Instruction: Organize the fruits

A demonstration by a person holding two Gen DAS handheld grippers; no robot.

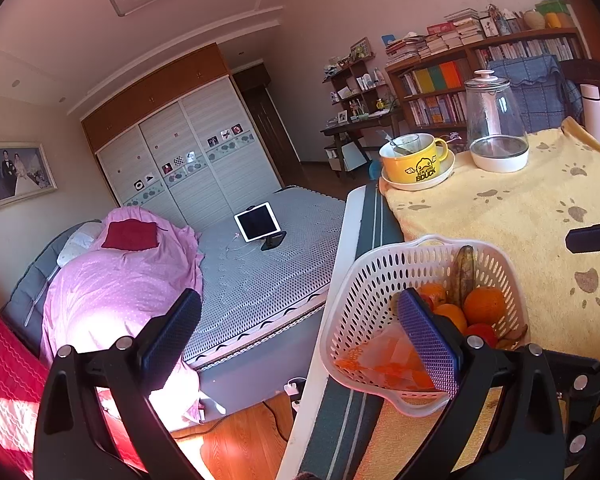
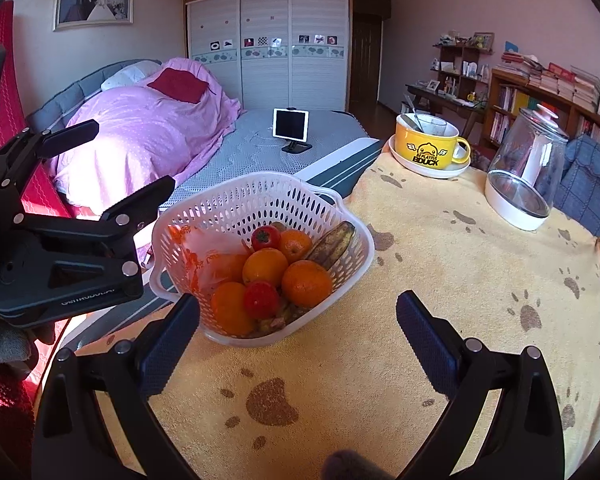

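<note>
You are holding both grippers wide open and empty: your right gripper is sitting just short of the white basket, with the oranges and the red fruit lying straight ahead between its fingers. Your left gripper is hanging off the basket's left rim, mostly past the table edge, so I judge the right one nearer. The spotted banana is leaning lengthwise away from you, ahead and to the right.

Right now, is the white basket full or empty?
Partly full: the white basket holds oranges, tomatoes, a browned banana and a plastic bag.
</note>
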